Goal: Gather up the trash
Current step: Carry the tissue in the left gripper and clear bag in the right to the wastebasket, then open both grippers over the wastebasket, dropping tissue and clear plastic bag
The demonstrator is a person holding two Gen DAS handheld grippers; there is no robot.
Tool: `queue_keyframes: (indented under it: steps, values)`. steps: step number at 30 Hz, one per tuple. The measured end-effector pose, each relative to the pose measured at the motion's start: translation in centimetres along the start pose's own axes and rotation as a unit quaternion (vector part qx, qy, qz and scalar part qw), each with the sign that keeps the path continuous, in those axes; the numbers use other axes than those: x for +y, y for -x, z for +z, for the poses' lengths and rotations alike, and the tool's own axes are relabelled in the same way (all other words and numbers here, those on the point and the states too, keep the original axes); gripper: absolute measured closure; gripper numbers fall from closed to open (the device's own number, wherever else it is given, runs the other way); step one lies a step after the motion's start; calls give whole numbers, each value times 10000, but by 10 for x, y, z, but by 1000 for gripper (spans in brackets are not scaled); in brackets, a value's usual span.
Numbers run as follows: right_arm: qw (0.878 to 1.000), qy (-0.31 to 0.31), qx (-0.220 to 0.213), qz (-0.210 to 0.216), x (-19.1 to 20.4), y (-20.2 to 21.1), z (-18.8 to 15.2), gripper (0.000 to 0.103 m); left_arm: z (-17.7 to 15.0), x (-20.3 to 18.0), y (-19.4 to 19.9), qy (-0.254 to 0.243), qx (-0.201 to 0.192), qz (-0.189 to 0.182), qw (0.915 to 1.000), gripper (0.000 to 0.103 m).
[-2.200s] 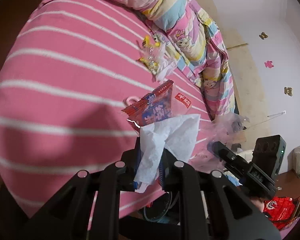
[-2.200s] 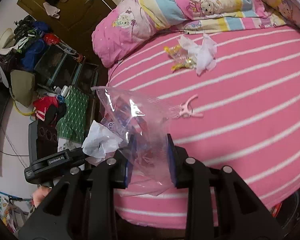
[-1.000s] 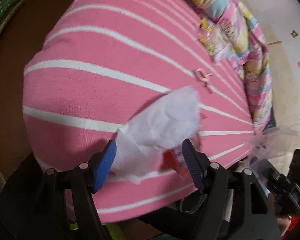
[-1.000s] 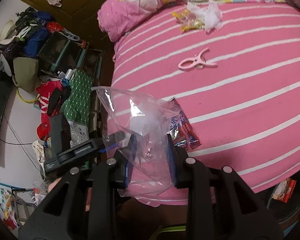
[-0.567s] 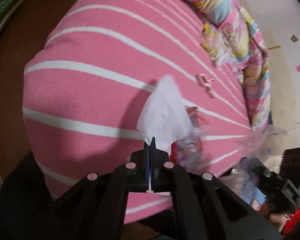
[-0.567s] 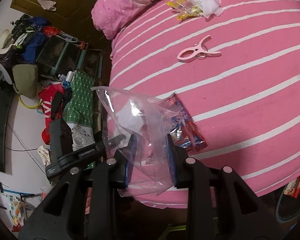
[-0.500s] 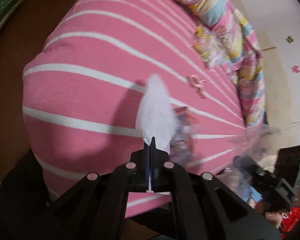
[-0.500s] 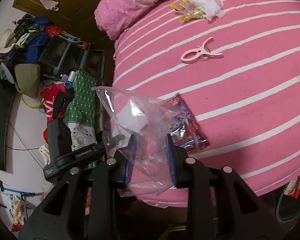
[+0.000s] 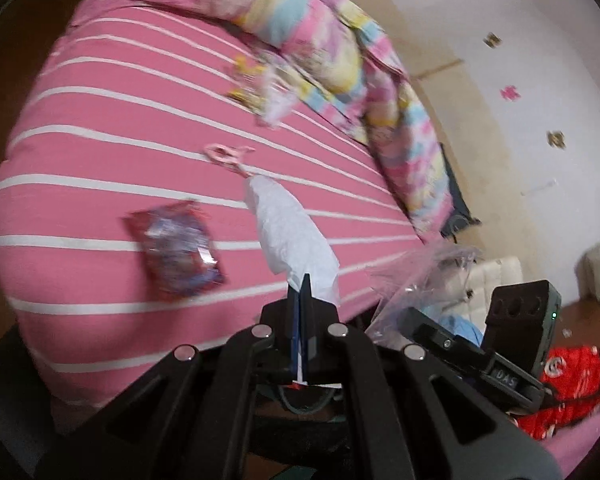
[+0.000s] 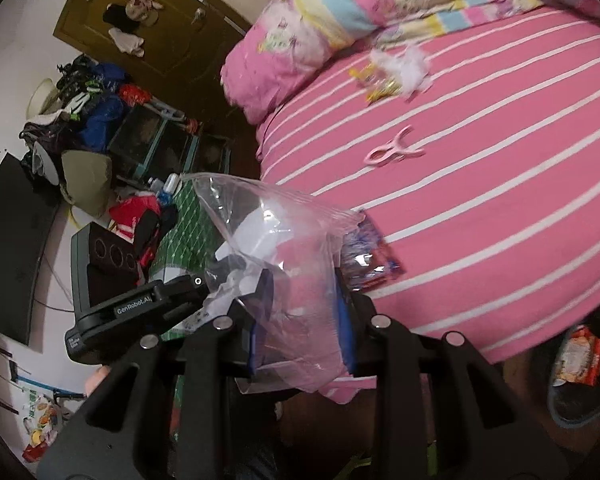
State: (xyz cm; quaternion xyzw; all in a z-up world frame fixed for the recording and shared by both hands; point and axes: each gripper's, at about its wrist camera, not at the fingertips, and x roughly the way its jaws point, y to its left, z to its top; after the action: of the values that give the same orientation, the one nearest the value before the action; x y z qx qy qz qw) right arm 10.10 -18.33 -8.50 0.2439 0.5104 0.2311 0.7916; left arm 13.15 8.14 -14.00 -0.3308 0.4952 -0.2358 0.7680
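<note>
My left gripper (image 9: 301, 300) is shut on a white tissue (image 9: 288, 236), which sticks up above the pink striped bed (image 9: 100, 152). My right gripper (image 10: 302, 308) is shut on a clear plastic bag (image 10: 284, 240), held open at the bed's near edge. In the right wrist view the left gripper (image 10: 204, 292) and its tissue (image 10: 256, 236) sit at the bag's mouth. A red and blue snack wrapper (image 9: 176, 252) lies on the bed; it also shows behind the bag (image 10: 372, 256). A yellow wrapper with white tissue (image 10: 392, 72) lies near the quilt.
A pink clothes peg (image 10: 392, 152) lies mid-bed. A bunched patchwork quilt (image 9: 332, 52) fills the far side. Beside the bed are a green mat (image 10: 184, 236), cluttered shelves (image 10: 152, 140) and a wooden door (image 10: 152, 28). A red packet (image 9: 568, 380) lies on the floor.
My left gripper dropped the snack wrapper on the bed, shut again on the tissue alone, and swung right to the bag's mouth. The right gripper kept holding the bag.
</note>
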Motion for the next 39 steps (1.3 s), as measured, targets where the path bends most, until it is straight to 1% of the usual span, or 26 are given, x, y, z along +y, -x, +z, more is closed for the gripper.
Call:
queue_keyframes:
  steps: [1, 3, 4, 7, 9, 13, 16, 19, 22, 25, 31, 33, 36, 39]
  values:
    - [9999, -85, -128, -33, -9, 18, -2, 73, -3, -11, -9, -74, 97, -83, 9999, 103]
    - [9994, -221, -276, -69, -22, 39, -4, 73, -9, -32, -26, -222, 278, -187, 9992, 103]
    - [9986, -334, -404, -109, -35, 57, -8, 73, -15, -48, -41, -345, 425, -254, 9982, 103]
    - [9965, -533, -615, -213, -63, 92, -19, 73, -28, -80, -72, -589, 723, -378, 9949, 103]
    - [9947, -669, -715, -317, -82, 113, -27, 73, -37, -102, -94, -753, 922, -450, 9919, 103]
    - [9895, -996, -923, -505, -129, 154, -47, 73, -64, -145, -140, -1112, 1339, -563, 9831, 103]
    - [9852, -1232, -1021, -610, -165, 177, -63, 73, -86, -165, -170, -1223, 1607, -619, 9774, 103]
    - [9808, -1475, -1060, -715, -204, 195, -79, 73, -105, -174, -196, -1267, 1841, -641, 9726, 103]
    - [9764, -1711, -1068, -777, -234, 202, -94, 73, -125, -181, -227, -1314, 2114, -629, 9665, 103]
    - [9721, -1922, -1032, -857, -265, 204, -106, 73, -148, -187, -262, -1381, 2397, -525, 9595, 103]
    - [9617, -2423, -885, -923, -324, 191, -129, 73, -180, -185, -322, -1402, 2876, -336, 9468, 103]
    - [9589, -2547, -823, -940, -338, 187, -136, 73, -188, -178, -338, -1365, 3024, -275, 9430, 103]
    - [9499, -2889, -650, -1001, -374, 177, -150, 73, -201, -167, -363, -1312, 3247, -150, 9365, 103]
    - [9422, -3151, -549, -998, -399, 167, -161, 73, -213, -155, -388, -1266, 3467, -65, 9294, 103]
